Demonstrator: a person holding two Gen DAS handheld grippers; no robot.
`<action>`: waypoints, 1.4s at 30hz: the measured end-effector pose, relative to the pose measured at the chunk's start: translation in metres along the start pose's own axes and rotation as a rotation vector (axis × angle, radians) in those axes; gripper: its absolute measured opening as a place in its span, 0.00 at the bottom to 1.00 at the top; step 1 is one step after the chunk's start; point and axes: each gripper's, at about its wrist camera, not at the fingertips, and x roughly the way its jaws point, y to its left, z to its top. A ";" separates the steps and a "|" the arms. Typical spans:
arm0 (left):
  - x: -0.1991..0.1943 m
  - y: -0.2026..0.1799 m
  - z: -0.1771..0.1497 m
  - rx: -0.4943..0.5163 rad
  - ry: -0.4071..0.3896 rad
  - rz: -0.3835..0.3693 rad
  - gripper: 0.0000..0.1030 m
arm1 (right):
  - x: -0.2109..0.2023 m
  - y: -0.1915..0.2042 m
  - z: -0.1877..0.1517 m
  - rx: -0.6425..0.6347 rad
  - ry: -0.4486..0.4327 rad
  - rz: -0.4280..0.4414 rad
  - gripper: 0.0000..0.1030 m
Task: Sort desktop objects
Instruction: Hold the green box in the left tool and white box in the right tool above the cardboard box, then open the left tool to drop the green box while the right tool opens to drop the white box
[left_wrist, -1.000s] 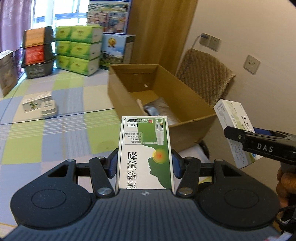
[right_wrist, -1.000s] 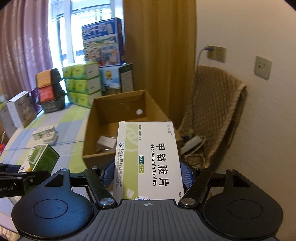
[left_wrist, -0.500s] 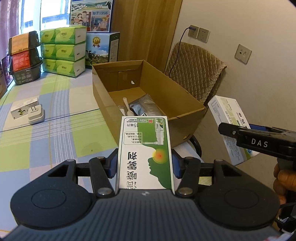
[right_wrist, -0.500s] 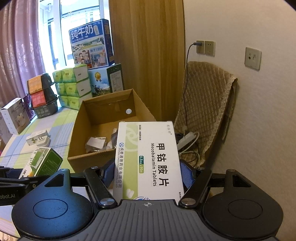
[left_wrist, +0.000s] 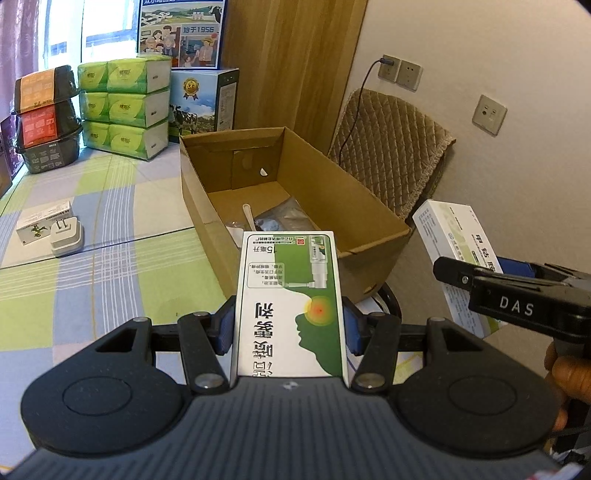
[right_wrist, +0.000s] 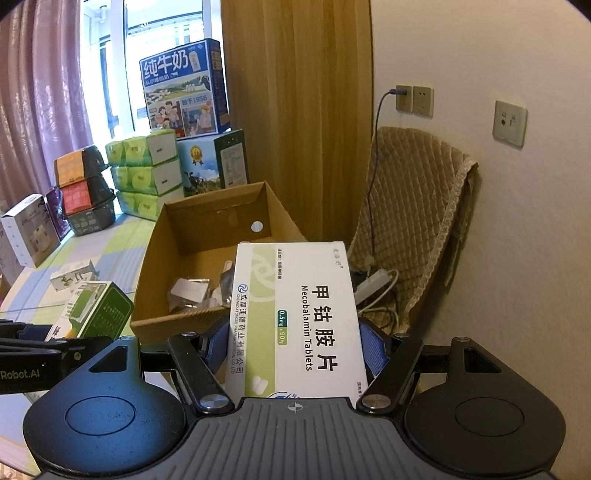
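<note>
My left gripper (left_wrist: 289, 325) is shut on a green and white spray medicine box (left_wrist: 290, 295), held just short of the near wall of an open cardboard box (left_wrist: 373, 206). My right gripper (right_wrist: 295, 347) is shut on a white Mecobalamin tablets box (right_wrist: 306, 325), to the right of the carton's near corner (right_wrist: 162, 317). Each gripper shows in the other's view: the right one (left_wrist: 517, 299) with its tablets box (left_wrist: 458, 236), the left one (right_wrist: 37, 358) with its green box (right_wrist: 96, 310). Inside the carton lie a white spoon (left_wrist: 249, 218) and plastic-wrapped items (left_wrist: 284, 218).
On the checked tablecloth (left_wrist: 110, 266) lie a small white box (left_wrist: 42, 221) and a white plug adapter (left_wrist: 66, 236). Green tissue packs (left_wrist: 125, 110), milk cartons (left_wrist: 203, 99) and a black basket (left_wrist: 48, 147) stand at the back. A quilted chair (left_wrist: 391, 147) and a power strip (right_wrist: 373, 280) are right of the table.
Both grippers have risen and tilted down with their boxes still held, so more of the carton's inside shows. The tablets box sits nearer the carton's right corner.
</note>
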 end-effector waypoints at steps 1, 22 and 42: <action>0.001 0.000 0.002 -0.005 -0.002 0.003 0.49 | 0.001 0.000 0.002 -0.003 -0.001 0.002 0.66; 0.030 0.011 0.043 -0.075 -0.043 0.029 0.49 | 0.042 0.007 0.041 -0.057 -0.024 0.040 0.66; 0.064 0.017 0.078 -0.099 -0.056 0.027 0.49 | 0.085 0.001 0.079 -0.081 -0.029 0.049 0.66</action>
